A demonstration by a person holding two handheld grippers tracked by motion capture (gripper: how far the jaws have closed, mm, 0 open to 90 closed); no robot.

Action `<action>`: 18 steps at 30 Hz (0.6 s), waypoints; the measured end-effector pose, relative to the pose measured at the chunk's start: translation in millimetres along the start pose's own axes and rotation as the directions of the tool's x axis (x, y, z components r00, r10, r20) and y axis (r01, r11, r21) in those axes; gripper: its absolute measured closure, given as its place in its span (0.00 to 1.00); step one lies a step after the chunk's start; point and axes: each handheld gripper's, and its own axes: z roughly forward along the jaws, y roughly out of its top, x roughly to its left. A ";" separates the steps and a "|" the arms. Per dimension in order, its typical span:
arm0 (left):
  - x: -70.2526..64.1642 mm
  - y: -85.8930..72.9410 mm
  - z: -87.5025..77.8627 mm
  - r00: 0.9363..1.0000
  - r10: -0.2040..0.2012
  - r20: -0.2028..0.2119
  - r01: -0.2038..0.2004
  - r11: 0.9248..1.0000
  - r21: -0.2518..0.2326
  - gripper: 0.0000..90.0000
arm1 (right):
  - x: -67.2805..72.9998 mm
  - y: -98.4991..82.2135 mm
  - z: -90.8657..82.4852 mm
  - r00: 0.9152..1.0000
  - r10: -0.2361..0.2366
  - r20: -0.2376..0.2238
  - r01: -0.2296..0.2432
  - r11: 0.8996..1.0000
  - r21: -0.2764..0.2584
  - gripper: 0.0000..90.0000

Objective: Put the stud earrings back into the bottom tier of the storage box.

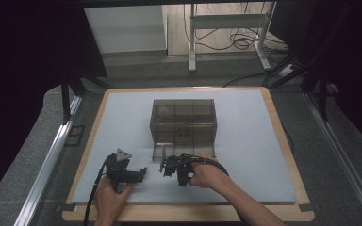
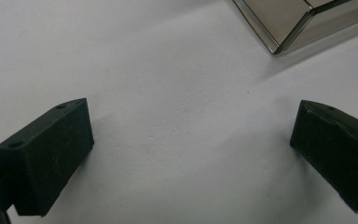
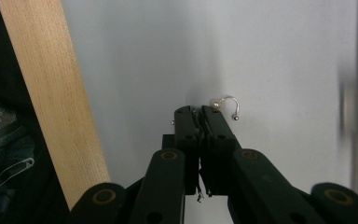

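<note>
Earring [image 3: 227, 104] pinched at the right gripper [image 3: 200, 111] tips

Pearl visible in the right gripper view — near the smoky box [image 1: 184, 121], left gripper [image 2: 191, 140] gapes wide, holding nothing.

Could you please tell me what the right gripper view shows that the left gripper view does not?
The right gripper view shows the right gripper shut on a small curved silver earring with a pearl bead, and the light wooden table edge. The left gripper view shows the left gripper open with nothing between its jaws, and a corner of the smoky transparent plastic organiser box. Both show the pale grey mat.
</note>
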 end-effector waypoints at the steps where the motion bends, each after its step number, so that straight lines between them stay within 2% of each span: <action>1: -0.1 0.0 0.1 1.000 -0.001 0.000 0.001 1.000 -0.001 0.00 | 0.1 -0.2 0.0 1.000 0.003 0.000 -0.003 1.000 -0.003 0.94; 2: -0.2 0.0 0.3 1.000 -0.003 0.000 0.003 1.000 -0.003 0.00 | -0.8 -0.4 0.0 1.000 0.005 -0.014 -0.005 1.000 -0.002 0.94; 10: -0.1 0.0 0.1 1.000 -0.003 0.000 0.003 1.000 -0.002 0.00 | -4.7 -4.0 -3.4 0.999 0.021 -0.026 -0.022 0.999 -0.031 0.95; 18: -0.2 0.0 0.1 1.000 -0.003 0.001 0.003 1.000 -0.003 0.00 | -8.2 -7.3 -15.5 0.999 0.024 -0.045 -0.027 0.998 -0.053 0.95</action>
